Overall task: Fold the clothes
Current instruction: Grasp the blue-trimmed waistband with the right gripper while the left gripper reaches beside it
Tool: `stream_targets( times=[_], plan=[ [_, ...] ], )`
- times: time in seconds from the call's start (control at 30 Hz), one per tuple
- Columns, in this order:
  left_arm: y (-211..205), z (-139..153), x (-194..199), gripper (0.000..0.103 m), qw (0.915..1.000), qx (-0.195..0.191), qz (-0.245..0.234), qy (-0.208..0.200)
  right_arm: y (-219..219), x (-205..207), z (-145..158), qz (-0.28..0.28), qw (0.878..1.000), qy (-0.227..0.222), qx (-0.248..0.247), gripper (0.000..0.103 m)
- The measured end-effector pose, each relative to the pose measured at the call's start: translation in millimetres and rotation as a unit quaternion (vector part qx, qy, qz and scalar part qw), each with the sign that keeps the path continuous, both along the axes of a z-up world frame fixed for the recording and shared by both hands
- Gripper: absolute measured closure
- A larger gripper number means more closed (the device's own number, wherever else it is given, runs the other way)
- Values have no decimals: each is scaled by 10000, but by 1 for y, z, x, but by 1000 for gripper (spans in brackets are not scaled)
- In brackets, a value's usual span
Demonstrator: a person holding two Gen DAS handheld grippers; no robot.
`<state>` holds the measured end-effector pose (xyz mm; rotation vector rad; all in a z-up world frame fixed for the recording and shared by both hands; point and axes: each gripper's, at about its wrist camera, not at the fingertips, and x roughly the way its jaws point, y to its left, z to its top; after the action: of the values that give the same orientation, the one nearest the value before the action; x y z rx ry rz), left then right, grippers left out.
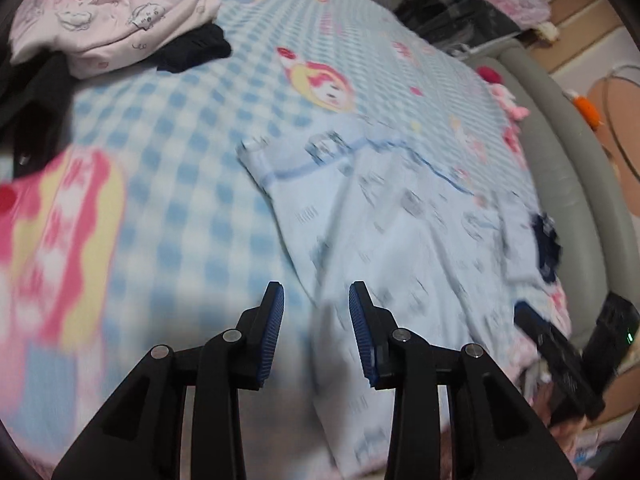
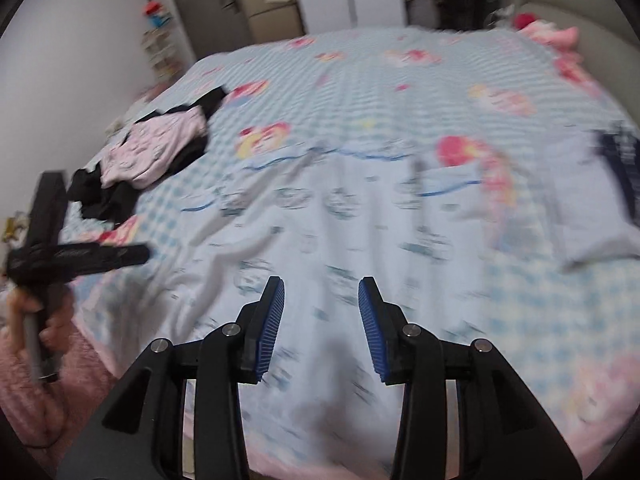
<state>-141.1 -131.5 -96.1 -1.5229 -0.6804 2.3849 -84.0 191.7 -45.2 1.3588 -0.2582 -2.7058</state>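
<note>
While both views are smeared by motion blur, the main things read clearly enough. Far ahead and to the left of the left gripper [image 1: 316, 330] lies one heap of clothes: a pink printed garment [image 1: 116, 16] resting on top of dark clothing [image 1: 192, 50], all on the blue checked bedsheet [image 1: 192, 168] with its cartoon prints. No box or basket can be made out, so the bed alone carries the laundry. The left gripper's two blue pads [image 1: 272, 336] stand partly apart with nothing between them; they hang over the near edge of one light blue printed garment [image 1: 400, 240], which spreads ahead and to the right of the tool. Further right, at the frame's edge, the other tool shows as a dark blur.

Seen from the right wrist, the same pile of pink garment [image 2: 160, 148] and dark clothing [image 2: 108, 200] sits well off to the upper left, and a hand [image 2: 24, 312] holds the left tool at the left edge. The right gripper [image 2: 321, 330] is likewise half open and empty, its pads [image 2: 372, 328] above the light blue garment [image 2: 340, 220], which lies spread directly ahead. One dark item [image 2: 620, 160] lies at the far right, too blurred to name.
</note>
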Motion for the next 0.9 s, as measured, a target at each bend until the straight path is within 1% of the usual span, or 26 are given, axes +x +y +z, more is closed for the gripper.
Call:
stream_targets(
  times=[0.03, 0.07, 0.17, 0.23, 0.33, 0.4, 0.47, 0.5, 0.53, 0.57, 0.7, 0.73, 0.77, 0.8, 0.83, 0.87, 0.9],
  plan=[
    [-1, -3, -11, 67, 10000, -51, 71, -4, -6, -10, -5, 110, 9999, -72, -48, 64],
    [-3, -6, -21, 67, 9999, -83, 143, -9, -8, -21, -9, 106, 9999, -119, -1, 64],
    [-17, -11, -45, 67, 9994, 23, 345, -10, -14, -51, -19, 93, 9995, -254, 134, 64],
    [-25, -14, -61, 67, 9990, 3, 440, 9, -9, -74, -17, -10, 9997, -218, 78, 64],
    [-26, -26, -77, 65, 9988, 21, 457, -164, 6, -114, -16, -251, 9993, -210, 179, 60],
    [-25, -36, -83, 63, 9983, -1, 508, -302, 14, -140, -18, -406, 9985, -262, 269, 60],
    [-22, -44, -86, 58, 9983, 50, 480, -313, 13, -161, -22, -179, 9991, -356, 120, 60],
    [-20, -47, -88, 58, 9986, 73, 442, -286, 10, -171, -24, -28, 9992, -395, 27, 59],
    [-18, -49, -89, 58, 9988, 6, 407, -286, 6, -180, -27, 99, 9990, -429, 8, 59],
    [-17, -50, -90, 58, 9988, -37, 410, -282, 2, -190, -33, 145, 9986, -493, 93, 59],
    [-29, -44, -79, 58, 9955, 88, 920, -197, -10, -223, -54, 289, 9963, -729, 363, 59],
    [-31, -43, -76, 58, 9950, 53, 983, -182, -12, -226, -58, 370, 9956, -762, 398, 53],
    [-29, -43, -77, 58, 9955, -99, 925, -206, -15, -229, -63, 419, 9949, -756, 516, 43],
    [-25, -43, -78, 58, 9957, -291, 853, -192, -18, -231, -67, 467, 9941, -751, 633, 41],
    [-20, -44, -80, 58, 9960, -444, 753, -179, -21, -234, -72, 515, 9931, -747, 747, 40],
    [-16, -45, -82, 58, 9961, -568, 654, -161, -22, -234, -77, 548, 9923, -758, 813, 43],
    [-13, -46, -85, 60, 9966, -596, 559, -125, -22, -235, -82, 576, 9915, -770, 873, 49]
  ],
)
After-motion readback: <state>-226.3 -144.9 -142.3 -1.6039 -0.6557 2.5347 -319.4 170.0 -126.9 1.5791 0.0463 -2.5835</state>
